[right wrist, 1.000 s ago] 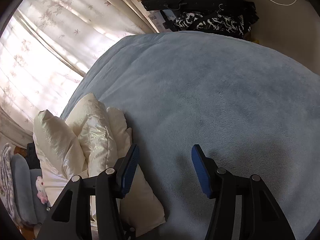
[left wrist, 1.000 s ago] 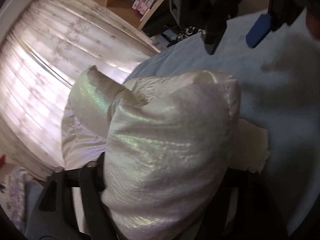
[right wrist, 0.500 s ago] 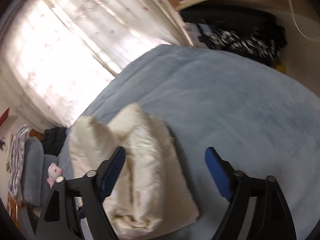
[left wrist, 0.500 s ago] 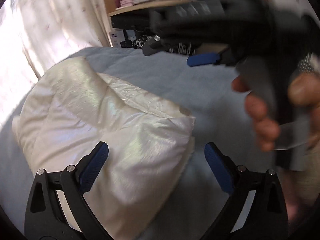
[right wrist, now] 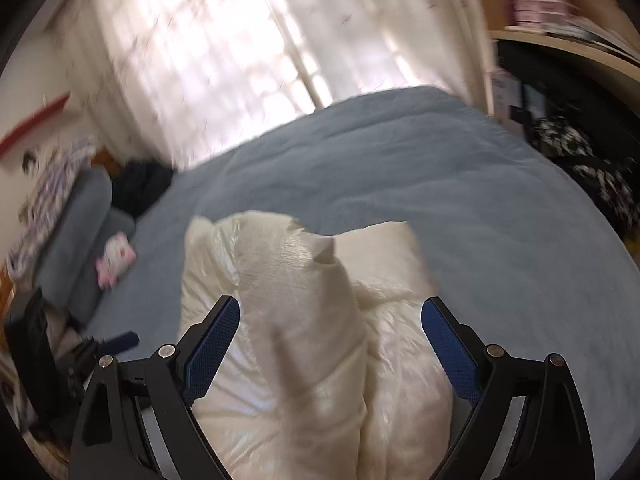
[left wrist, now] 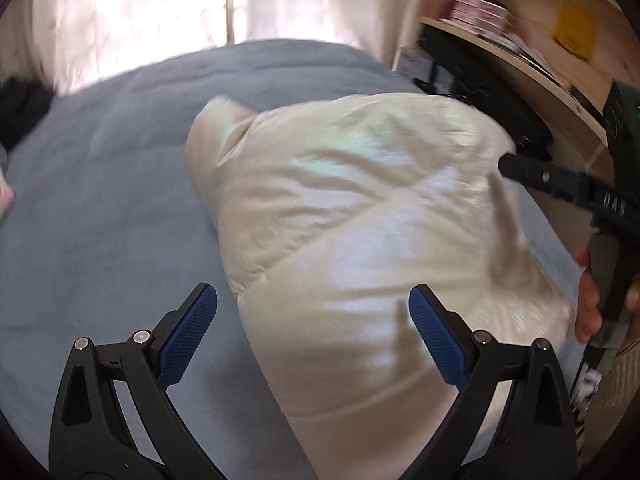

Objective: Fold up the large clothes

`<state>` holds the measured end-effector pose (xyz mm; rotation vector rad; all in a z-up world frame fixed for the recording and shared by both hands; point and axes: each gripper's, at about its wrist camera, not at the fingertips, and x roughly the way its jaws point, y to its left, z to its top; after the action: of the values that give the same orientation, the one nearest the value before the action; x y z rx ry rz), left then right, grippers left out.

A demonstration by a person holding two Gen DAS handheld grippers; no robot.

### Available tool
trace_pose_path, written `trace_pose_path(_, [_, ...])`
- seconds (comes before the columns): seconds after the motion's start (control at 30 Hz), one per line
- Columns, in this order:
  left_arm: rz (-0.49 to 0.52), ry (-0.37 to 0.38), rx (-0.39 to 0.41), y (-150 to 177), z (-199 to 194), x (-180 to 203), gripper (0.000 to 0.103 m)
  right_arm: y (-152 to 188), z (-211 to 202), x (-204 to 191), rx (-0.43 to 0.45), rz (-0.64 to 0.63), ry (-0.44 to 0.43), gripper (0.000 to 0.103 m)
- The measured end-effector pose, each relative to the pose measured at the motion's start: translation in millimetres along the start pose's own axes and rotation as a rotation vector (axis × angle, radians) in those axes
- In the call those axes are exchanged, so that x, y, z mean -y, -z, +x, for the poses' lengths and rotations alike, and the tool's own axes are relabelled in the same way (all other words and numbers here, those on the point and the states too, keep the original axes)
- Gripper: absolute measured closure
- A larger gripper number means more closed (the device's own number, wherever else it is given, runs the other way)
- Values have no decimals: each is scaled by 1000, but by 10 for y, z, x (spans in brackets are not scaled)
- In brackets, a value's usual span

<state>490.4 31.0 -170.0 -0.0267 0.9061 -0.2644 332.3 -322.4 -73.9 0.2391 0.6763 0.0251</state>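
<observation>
Cream puffer jacket (left wrist: 360, 216) lies bundled on blue-grey bed (left wrist: 100, 200), centre to lower right of left wrist frame. Left gripper (left wrist: 312, 336) released, fingers (left wrist: 188, 336) spread wide above jacket, nothing between. Right gripper (right wrist: 330, 344) jaws just opening, fingers (right wrist: 450, 350) clear of fabric below. Person's hand (left wrist: 592, 296) at right edge. Sunlit curtain (right wrist: 224, 48) upper left.

Open blue blanket (right wrist: 420, 184) is left free beyond and beside the puffy cream jacket (right wrist: 320, 340); passage is blocked leftward by grey cushions (right wrist: 76, 232), rightward by a cluttered shelf (left wrist: 532, 68).
</observation>
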Motion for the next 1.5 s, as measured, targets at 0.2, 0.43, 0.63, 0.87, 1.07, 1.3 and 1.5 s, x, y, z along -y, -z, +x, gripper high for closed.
trace_pose_path(0.2, [-57, -15, 34, -222, 557, 44, 7, -99, 493, -106, -54, -99, 8, 33])
trace_pose_path(0.43, [-2, -24, 42, -395, 1022, 400, 6, 251, 745, 274, -68, 26, 37, 59])
trace_pose_path(0.63, [79, -62, 91, -152, 1136, 737, 0, 765, 801, 538, 10, 136, 21, 58])
trace_pose_path(0.87, [21, -60, 113, -24, 1385, 623, 0, 802, 1039, 537, 43, 133, 22, 53])
trace_pose_path(1.07, [-8, -53, 130, 40, 1532, 515, 0, 865, 1299, 592, 80, 145, 1, 50])
trace_pose_path(1.3, [-28, -44, 150, 149, 1637, 427, 0, 886, 1446, 666, 76, 166, -37, 49])
trace_pose_path(1.5, [-19, -52, 139, 181, 1656, 422, 0, 871, 1493, 687, 58, 168, -27, 49])
